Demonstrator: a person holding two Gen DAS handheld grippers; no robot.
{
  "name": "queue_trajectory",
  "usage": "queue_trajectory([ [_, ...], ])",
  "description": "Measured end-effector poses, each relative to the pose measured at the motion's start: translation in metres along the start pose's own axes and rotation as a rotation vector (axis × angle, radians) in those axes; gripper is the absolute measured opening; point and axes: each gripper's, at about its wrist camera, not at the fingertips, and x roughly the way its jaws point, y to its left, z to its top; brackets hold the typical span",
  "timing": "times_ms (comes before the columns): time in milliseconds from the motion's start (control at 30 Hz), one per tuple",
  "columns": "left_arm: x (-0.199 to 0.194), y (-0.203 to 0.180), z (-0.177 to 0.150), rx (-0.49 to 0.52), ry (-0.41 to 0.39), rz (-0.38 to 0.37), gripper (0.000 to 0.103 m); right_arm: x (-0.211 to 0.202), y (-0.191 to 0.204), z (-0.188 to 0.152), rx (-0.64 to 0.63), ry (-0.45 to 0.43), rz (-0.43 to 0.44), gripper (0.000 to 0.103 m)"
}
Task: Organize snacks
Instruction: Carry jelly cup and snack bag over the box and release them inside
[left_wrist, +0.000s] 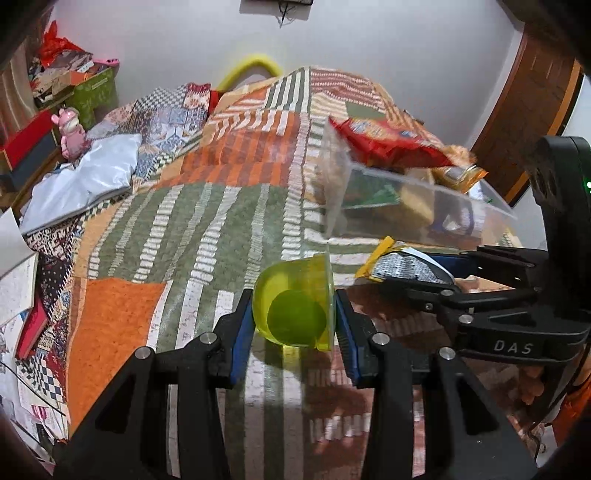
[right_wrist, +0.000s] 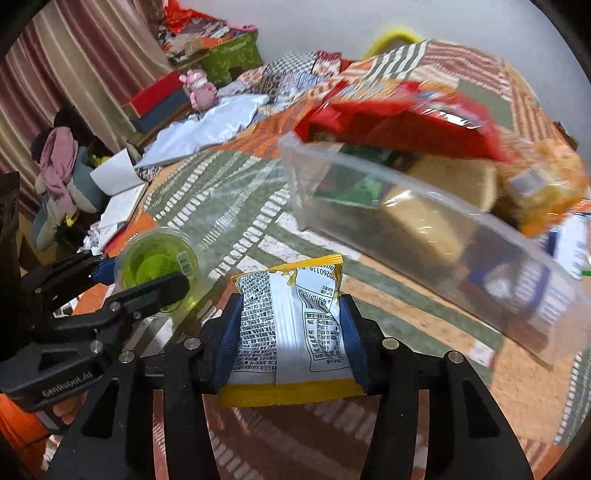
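My left gripper (left_wrist: 293, 317) is shut on a small yellow-green jelly cup (left_wrist: 293, 302), held on its side just above the patchwork bedspread (left_wrist: 166, 221). From the right wrist view the same cup (right_wrist: 155, 258) shows at the left, between the left gripper's fingers (right_wrist: 162, 288). My right gripper (right_wrist: 290, 332) is shut on a white and yellow snack packet (right_wrist: 291, 325), its printed back facing up. That packet (left_wrist: 402, 264) and the right gripper (left_wrist: 417, 273) appear at the right of the left wrist view. A clear plastic bin (left_wrist: 413, 192) holding several snacks, topped by a red bag (left_wrist: 384, 140), stands beyond both grippers.
The bin (right_wrist: 424, 229) is blurred in the right wrist view. A white plastic bag (left_wrist: 85, 181) lies on the bed's left part. Boxes, a pink toy (left_wrist: 72, 134) and papers crowd the left side. A wooden door frame (left_wrist: 524, 118) stands at the right.
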Motion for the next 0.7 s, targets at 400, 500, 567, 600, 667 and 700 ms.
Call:
queue_trajectory([
  [400,-0.033,-0.051,0.028,0.042,-0.087,-0.050,0.041,-0.083,-0.022,0.001,0.045,-0.180,-0.034,0.048],
  [500,-0.037,-0.067,0.037,0.063,-0.103,-0.066,0.041,-0.099,-0.027,0.001,0.049,-0.221,-0.064,0.048],
  [567,-0.038,-0.078,0.044,0.078,-0.111,-0.076,0.041,-0.110,-0.033,0.001,0.052,-0.249,-0.091,0.048],
  [600,-0.038,-0.082,0.047,0.084,-0.115,-0.080,0.041,-0.115,-0.036,0.002,0.056,-0.259,-0.101,0.048],
  [667,-0.037,-0.093,0.054,0.098,-0.122,-0.091,0.041,-0.123,-0.044,0.002,0.066,-0.282,-0.121,0.048],
  [700,-0.036,-0.097,0.058,0.103,-0.124,-0.096,0.041,-0.127,-0.047,0.002,0.071,-0.291,-0.130,0.048],
])
